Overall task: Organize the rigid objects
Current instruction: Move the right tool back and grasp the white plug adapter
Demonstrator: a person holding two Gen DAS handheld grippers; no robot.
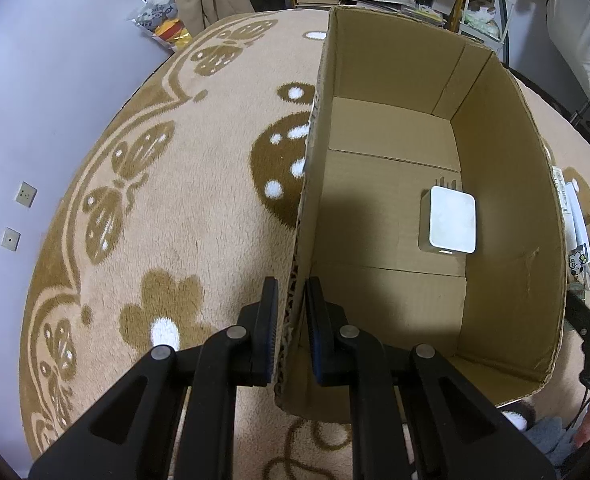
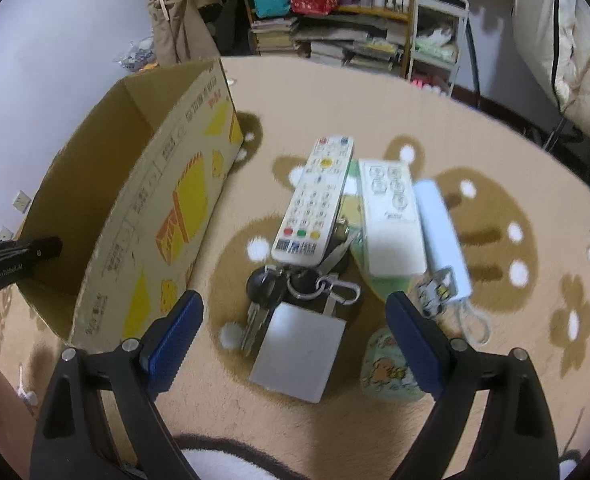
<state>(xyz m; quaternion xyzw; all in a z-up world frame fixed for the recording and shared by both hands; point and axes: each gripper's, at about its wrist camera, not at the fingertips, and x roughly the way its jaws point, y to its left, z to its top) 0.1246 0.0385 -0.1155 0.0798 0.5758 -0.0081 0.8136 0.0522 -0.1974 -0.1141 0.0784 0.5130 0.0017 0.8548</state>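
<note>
My left gripper (image 1: pixel 291 312) is shut on the near left wall of an open cardboard box (image 1: pixel 507 208), one finger on each side. A white square device (image 1: pixel 451 220) lies on the box floor. In the right wrist view the box (image 2: pixel 167 208) stands at the left. My right gripper (image 2: pixel 295 332) is open above a flat grey square box (image 2: pixel 299 354) on the rug. Beyond it lie a bunch of keys (image 2: pixel 271 288), a white remote (image 2: pixel 315 200), a second white remote (image 2: pixel 391 216) and a white power bank (image 2: pixel 443 236).
A round beige rug (image 1: pixel 183 216) with brown patterns covers the floor. A small patterned pouch (image 2: pixel 387 368) lies by my right finger. Shelves with books (image 2: pixel 335 40) and a white cart (image 2: pixel 435 28) stand behind. A wall (image 1: pixel 35 100) is at the left.
</note>
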